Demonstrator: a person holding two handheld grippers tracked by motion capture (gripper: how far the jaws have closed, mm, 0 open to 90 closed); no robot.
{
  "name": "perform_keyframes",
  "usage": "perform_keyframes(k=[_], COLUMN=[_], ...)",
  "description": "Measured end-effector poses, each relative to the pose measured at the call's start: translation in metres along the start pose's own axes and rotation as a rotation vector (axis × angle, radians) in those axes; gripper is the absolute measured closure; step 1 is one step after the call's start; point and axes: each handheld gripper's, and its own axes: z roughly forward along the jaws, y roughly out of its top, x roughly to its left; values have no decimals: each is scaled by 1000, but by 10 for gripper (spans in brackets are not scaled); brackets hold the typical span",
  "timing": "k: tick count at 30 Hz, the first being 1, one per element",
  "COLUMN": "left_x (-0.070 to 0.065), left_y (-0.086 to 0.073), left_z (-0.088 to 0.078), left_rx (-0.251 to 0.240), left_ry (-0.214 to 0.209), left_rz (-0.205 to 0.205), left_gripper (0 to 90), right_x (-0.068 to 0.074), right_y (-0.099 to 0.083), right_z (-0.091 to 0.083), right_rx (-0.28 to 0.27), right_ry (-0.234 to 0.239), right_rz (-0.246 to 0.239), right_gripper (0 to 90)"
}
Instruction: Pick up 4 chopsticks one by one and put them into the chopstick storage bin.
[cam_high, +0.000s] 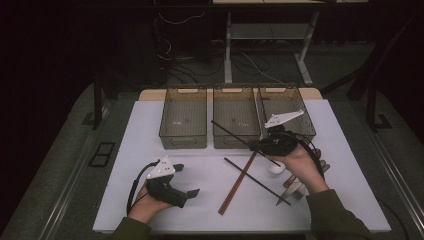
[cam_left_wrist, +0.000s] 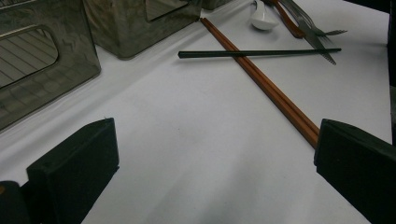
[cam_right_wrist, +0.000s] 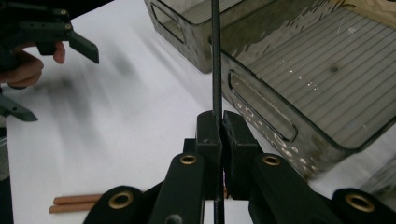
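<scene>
black, thin and long, the chopstick is pinched between the jaws of my right tool, which are closed tight on it. in the right gripper view it runs straight up the middle of the frame, past the corner of a smoky plastic bin. in the high view my right tool sits right of centre, and the black chopstick slants from it toward the upper left, in front of the middle bin.

my left tool rests in the lower left of the high view, its jaws standing wide apart with nothing between them. in the left gripper view bare white tabletop lies between its two black pads.

a second black chopstick lies on the tabletop just below centre in the high view, crossing over a pair of brown chopsticks. a white spoon sits near my right hand, and a fork and knife lie below it, partly hidden by my wrist. three bins stand side by side across the upper middle of the frame, the left bin well apart from my tools.
</scene>
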Motion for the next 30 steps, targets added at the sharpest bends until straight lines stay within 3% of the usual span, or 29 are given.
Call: perform_keyframes(k=[30], left_x=[1], left_y=[0], left_z=[-1], left_rx=[-1], left_ry=[-5], left_rz=[-4], left_gripper=[0], right_x=[-3], right_y=[65], right_z=[47], right_rx=[61], right_ry=[-17], right_rz=[13], right_gripper=[853])
